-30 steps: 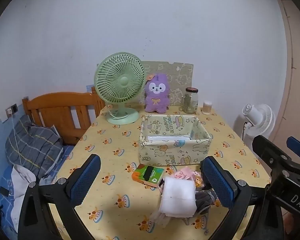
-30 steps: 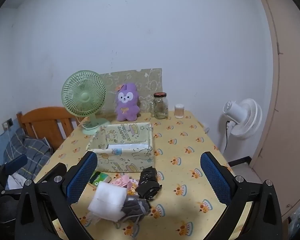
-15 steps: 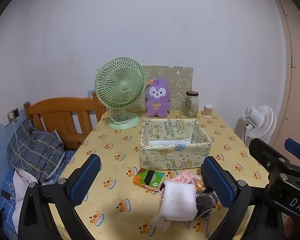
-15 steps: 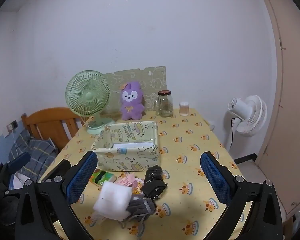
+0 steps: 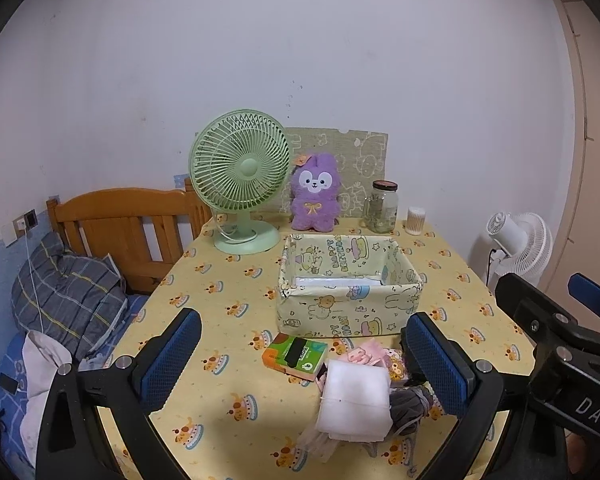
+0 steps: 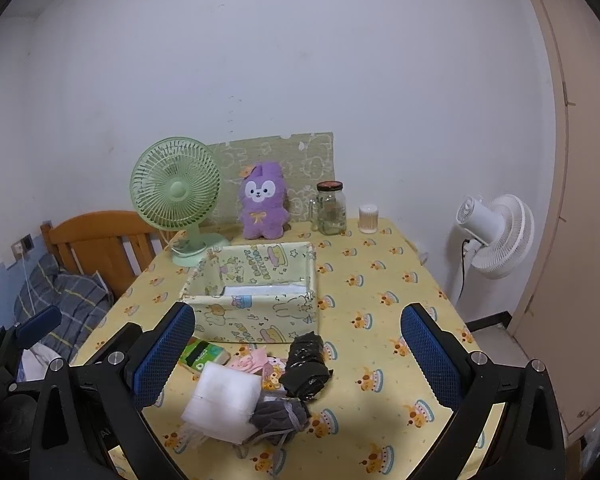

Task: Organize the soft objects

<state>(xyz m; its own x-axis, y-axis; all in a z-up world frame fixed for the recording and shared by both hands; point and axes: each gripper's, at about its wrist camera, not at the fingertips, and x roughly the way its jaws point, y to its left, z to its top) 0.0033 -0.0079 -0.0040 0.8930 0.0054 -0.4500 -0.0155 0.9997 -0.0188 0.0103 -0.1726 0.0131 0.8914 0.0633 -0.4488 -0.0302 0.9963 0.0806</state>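
A pile of soft things lies at the table's near edge: a white folded cloth [image 5: 356, 400] [image 6: 222, 400], a grey bundle [image 6: 280, 418], a black roll [image 6: 306, 366], pink printed pieces [image 5: 366, 356] and a green tissue pack [image 5: 296, 356] [image 6: 202, 354]. Behind the pile stands an open cartoon-print fabric box [image 5: 350, 286] [image 6: 256, 292] with a white sheet inside. My left gripper [image 5: 306, 364] is open and empty above the pile. My right gripper [image 6: 298, 360] is open and empty above it too.
A green desk fan [image 5: 242, 180], a purple plush [image 5: 314, 192], a glass jar [image 5: 380, 208] and a small cotton-swab tub [image 5: 415, 220] stand along the back. A wooden bed frame [image 5: 120, 228] is left of the table, a white floor fan [image 6: 494, 236] right.
Both grippers have risen and drawn back a little, so the table shows lower and smaller. Nothing on the table moved. Both stay open.
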